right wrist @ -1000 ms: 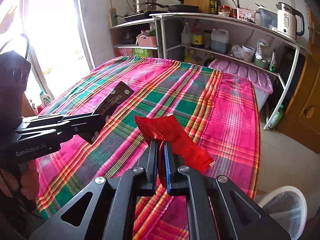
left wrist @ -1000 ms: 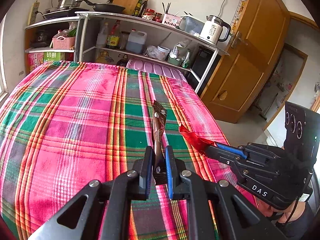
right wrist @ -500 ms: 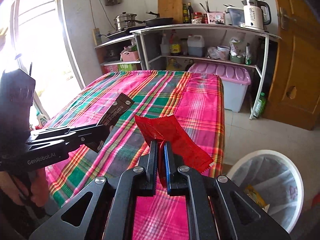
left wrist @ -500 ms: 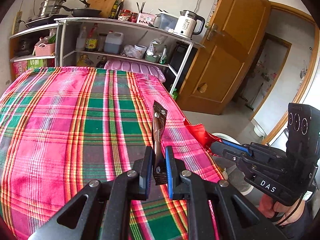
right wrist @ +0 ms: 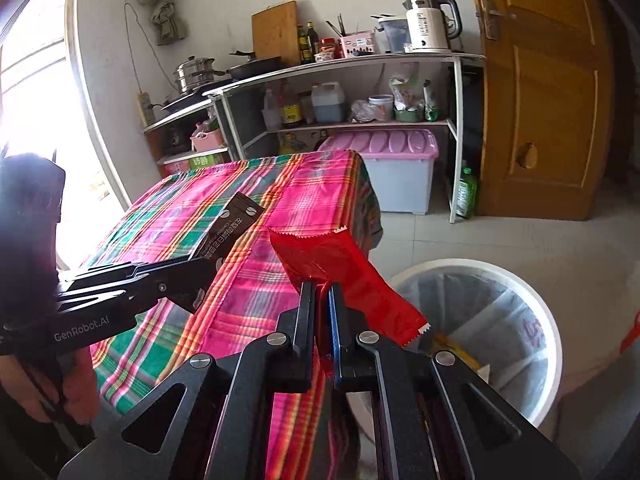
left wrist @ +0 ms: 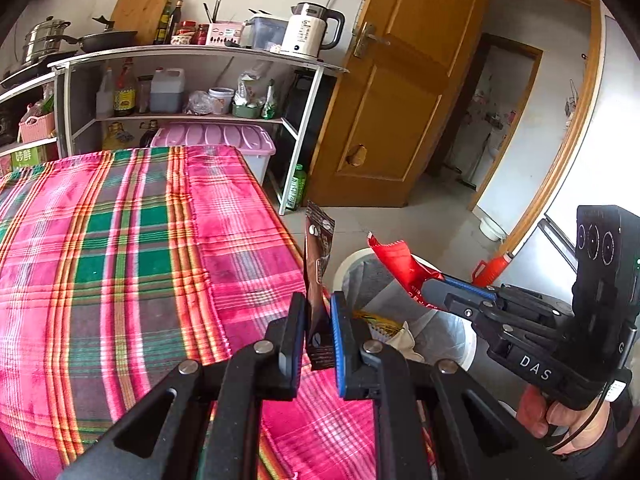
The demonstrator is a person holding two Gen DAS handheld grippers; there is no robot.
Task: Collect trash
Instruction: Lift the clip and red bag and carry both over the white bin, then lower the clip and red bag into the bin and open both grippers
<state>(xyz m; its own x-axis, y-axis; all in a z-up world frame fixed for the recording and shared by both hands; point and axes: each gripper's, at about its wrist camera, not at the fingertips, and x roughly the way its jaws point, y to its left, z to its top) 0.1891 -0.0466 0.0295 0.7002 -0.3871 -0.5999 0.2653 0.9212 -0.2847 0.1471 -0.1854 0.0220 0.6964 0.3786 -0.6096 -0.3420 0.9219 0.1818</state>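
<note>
Both grippers have swung off the plaid-covered counter point(left wrist: 120, 280) toward its corner, so the white lined trash bin point(right wrist: 500, 320), barely in view a second ago, now fills the floor space beside it. That bin stands just off the counter's edge, mouth open and unobstructed, with some yellow and white scraps already inside. The right gripper point(right wrist: 322, 320) hangs over the near rim, its jaws pinched narrow on a red snack wrapper point(right wrist: 344, 276) whose loose end droops toward the bin, probably so it falls cleanly when released. The left gripper point(left wrist: 318, 332) sits at the counter's edge, jaws clamped on a dark brown sachet point(left wrist: 318, 248) held upright; it likely needs a short move right to clear the edge.
</note>
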